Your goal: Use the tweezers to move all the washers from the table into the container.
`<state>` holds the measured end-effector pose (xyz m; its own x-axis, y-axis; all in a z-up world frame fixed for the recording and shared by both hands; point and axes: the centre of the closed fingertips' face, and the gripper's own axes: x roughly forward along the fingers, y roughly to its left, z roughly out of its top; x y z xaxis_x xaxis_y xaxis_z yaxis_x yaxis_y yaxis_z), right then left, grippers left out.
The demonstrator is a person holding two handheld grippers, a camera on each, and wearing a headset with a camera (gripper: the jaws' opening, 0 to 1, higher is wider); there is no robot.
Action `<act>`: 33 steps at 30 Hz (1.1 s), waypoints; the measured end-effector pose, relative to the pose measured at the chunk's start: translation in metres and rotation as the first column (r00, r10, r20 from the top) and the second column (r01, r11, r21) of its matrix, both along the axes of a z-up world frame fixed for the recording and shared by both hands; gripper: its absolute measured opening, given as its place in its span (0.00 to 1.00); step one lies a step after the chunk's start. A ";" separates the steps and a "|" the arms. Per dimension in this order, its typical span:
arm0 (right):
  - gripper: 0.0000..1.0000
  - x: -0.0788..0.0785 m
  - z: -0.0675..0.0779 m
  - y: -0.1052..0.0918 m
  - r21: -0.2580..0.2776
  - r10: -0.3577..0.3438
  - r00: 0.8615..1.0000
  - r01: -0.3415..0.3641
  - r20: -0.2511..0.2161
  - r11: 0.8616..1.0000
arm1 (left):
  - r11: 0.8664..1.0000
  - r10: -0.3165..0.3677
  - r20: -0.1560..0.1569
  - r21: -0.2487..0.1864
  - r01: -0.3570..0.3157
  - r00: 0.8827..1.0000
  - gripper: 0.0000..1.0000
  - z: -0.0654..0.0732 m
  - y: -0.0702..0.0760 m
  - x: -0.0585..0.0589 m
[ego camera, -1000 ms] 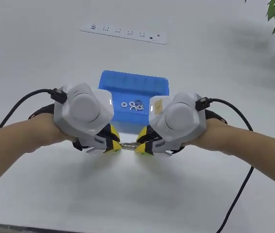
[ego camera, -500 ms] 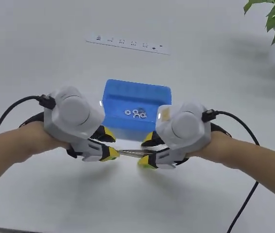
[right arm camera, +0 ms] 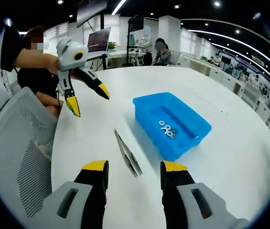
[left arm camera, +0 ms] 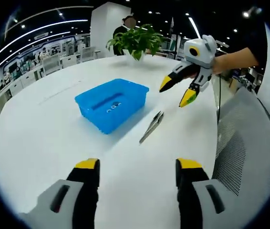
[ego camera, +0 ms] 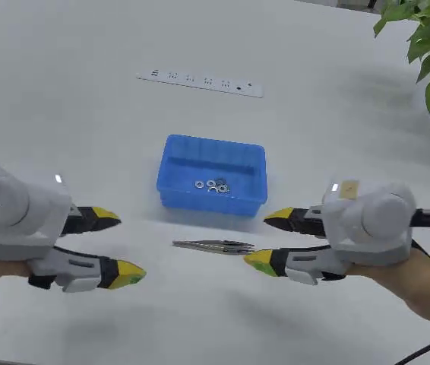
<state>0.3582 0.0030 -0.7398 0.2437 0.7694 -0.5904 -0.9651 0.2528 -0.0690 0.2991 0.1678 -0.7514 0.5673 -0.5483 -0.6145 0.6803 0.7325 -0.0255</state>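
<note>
Head view looks down on a white desk (ego camera: 314, 137) where a blue plastic container (ego camera: 212, 201) sits about midway across, holding a small cluster of metal washers (ego camera: 211, 185) on its floor. A pair of steel tweezers (ego camera: 213, 245) lies flat on the desk just on the near side of the container, parallel to its front wall and touched by nothing. The left tongs (ego camera: 128, 245) hang toward the near left edge with their yellow-tipped jaws spread and empty, well apart from the tweezers. The right tongs (ego camera: 257, 239) hang toward the near right, also spread and empty, with the lower tip close to the tweezers' right end. Toward the far edge lies a white power strip (ego camera: 200, 82); its markings are too small to read, as is a yellowish label on the right tongs' housing. A leafy green plant (ego camera: 428, 46) stands at the far right corner. Left gripper view has the tweezers (left arm camera: 151, 126) between its own jaws and the container, and a grey mesh chair (left arm camera: 240, 157) at the desk's edge.
</note>
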 end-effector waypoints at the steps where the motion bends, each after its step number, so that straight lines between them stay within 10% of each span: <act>1: 0.56 0.000 0.005 -0.004 0.015 -0.014 1.000 0.014 0.006 1.000 | 1.000 0.011 0.016 0.010 -0.012 1.000 0.85 0.003 0.004 0.000; 12: 0.76 -0.002 0.048 -0.026 0.131 -0.106 0.993 0.099 0.051 0.986 | 0.980 0.068 0.195 -0.199 -0.028 0.979 1.00 0.080 -0.007 0.002; 23: 1.00 -0.024 0.049 -0.020 0.126 -0.039 0.997 0.031 0.063 0.991 | 0.968 0.032 0.241 -0.250 0.030 0.970 1.00 0.104 -0.025 0.004; 33: 1.00 -0.034 0.048 -0.021 0.101 -0.018 0.997 0.011 0.070 0.995 | 0.963 0.020 0.251 -0.264 0.048 0.968 1.00 0.111 -0.031 -0.003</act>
